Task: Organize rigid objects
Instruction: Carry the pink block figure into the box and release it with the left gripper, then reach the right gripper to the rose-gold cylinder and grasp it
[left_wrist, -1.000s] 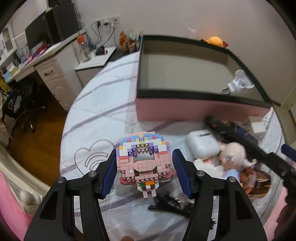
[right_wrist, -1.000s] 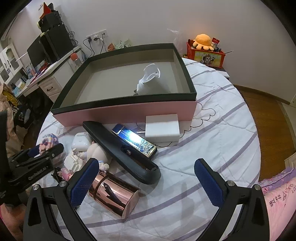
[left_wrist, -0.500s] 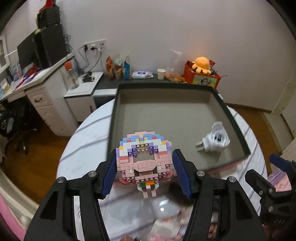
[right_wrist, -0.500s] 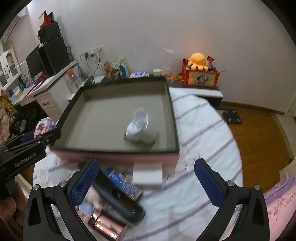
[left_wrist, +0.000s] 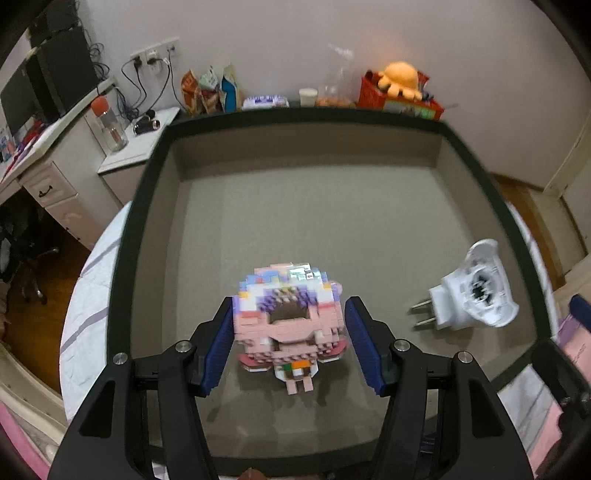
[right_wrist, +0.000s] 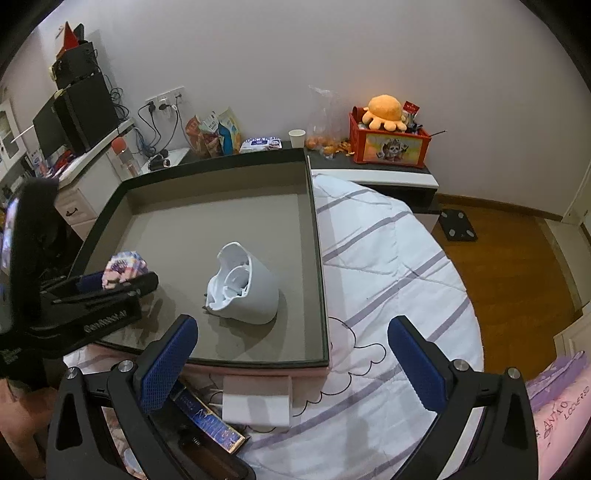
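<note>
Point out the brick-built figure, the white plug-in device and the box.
brick-built figure (left_wrist: 291, 317): left wrist view, middle of its pink face.
white plug-in device (left_wrist: 476, 288): left wrist view, its round white body.
box (right_wrist: 317, 258): right wrist view, its dark right rim.

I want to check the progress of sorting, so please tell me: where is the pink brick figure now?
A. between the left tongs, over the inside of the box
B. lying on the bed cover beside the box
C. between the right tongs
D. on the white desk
A: the pink brick figure sits between the left tongs, with the floor of the box beneath it.
</note>
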